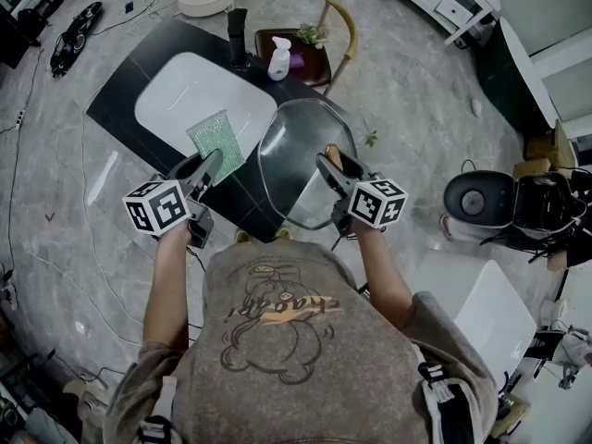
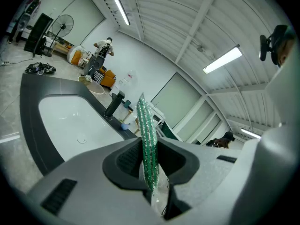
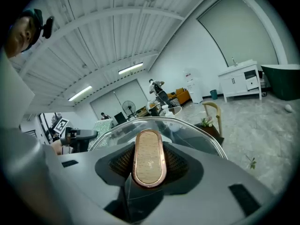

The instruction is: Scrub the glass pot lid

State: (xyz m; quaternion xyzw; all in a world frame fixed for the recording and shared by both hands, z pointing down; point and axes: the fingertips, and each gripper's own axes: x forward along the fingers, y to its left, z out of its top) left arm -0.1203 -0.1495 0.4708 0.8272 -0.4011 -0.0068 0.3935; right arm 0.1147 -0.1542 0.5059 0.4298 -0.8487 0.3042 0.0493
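Observation:
The glass pot lid (image 1: pixel 298 160) is a wide clear disc held up over the right end of the black counter (image 1: pixel 120 95). My right gripper (image 1: pixel 329 163) is shut on its oval wood-and-copper handle (image 3: pixel 148 158), and the glass rim (image 3: pixel 154 120) arches beyond the jaws. My left gripper (image 1: pixel 209 165) is shut on a green sparkly scrubbing cloth (image 1: pixel 218 141), which stands edge-on between the jaws as a thin green strip (image 2: pixel 147 144). The cloth hangs over the white sink basin (image 1: pixel 199 91), just left of the lid. Cloth and lid sit close together; I cannot tell whether they touch.
A black faucet (image 1: pixel 238 37) stands at the sink's far edge, with a white spray bottle (image 1: pixel 279 58) on a brown tray (image 1: pixel 305 61) beside it. A wooden chair (image 1: pixel 344 35) stands behind the counter. A black cooker (image 1: pixel 478 202) sits on the floor at right.

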